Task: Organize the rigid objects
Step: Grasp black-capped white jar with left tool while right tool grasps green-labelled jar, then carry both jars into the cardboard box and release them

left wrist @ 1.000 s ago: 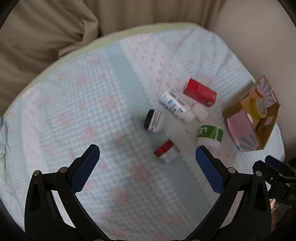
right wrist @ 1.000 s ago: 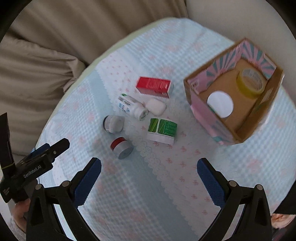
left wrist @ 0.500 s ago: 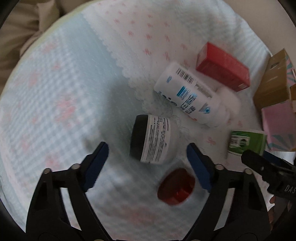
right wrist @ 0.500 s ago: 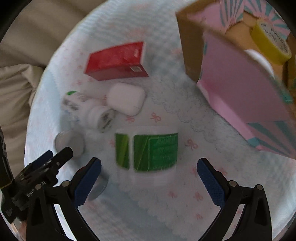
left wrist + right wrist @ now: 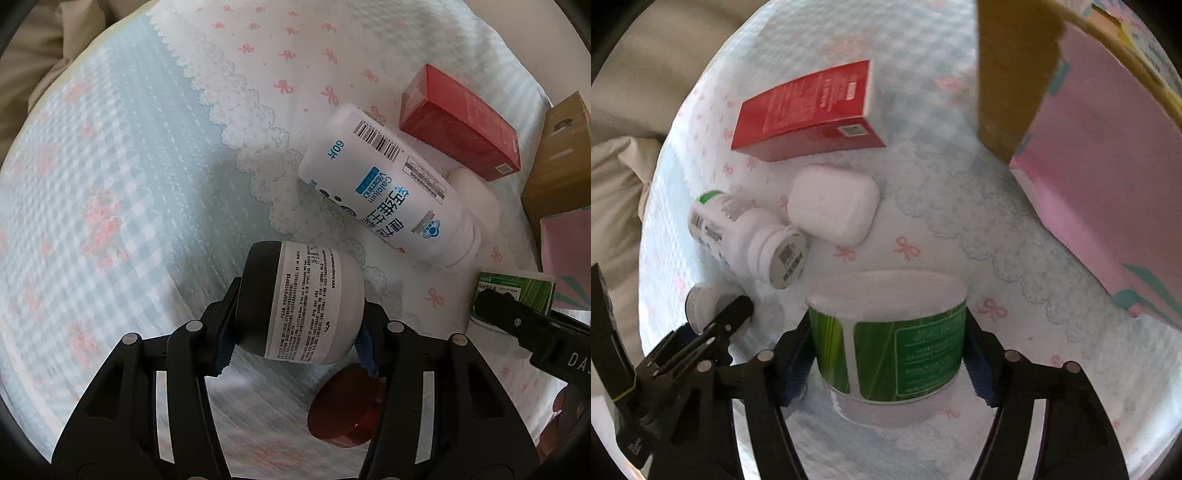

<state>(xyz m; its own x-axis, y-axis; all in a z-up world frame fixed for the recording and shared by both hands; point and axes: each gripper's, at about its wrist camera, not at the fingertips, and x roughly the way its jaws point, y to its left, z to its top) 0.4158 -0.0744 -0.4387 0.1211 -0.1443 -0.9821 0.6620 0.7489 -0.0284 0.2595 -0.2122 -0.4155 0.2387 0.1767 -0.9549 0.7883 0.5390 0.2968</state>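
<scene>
The black-lidded jar lies on its side on the blue-and-white checked cloth, its white printed label facing up, and the left gripper has just closed its jaws onto it, one blue pad against the black lid end and the other against the pale base end. Just below that jar, partly under the gripper's right finger, sits a small red-capped jar. Beyond it, on the white lace-edged band of the cloth, a white vitamin bottle lies on its side, with a red carton just past it. The green-labelled tub also lies on the cloth, and the right gripper has just been closing around it; its blue pads now sit against both sides of the green label, so it grips the tub. In the right wrist view a white rounded case rests just beyond the tub, touching the vitamin bottle's capped end, and the red carton lies farther back. To the right stands a pink-and-brown cardboard box, apart from the tub. Beige fabric shows past the cloth's far edge.
</scene>
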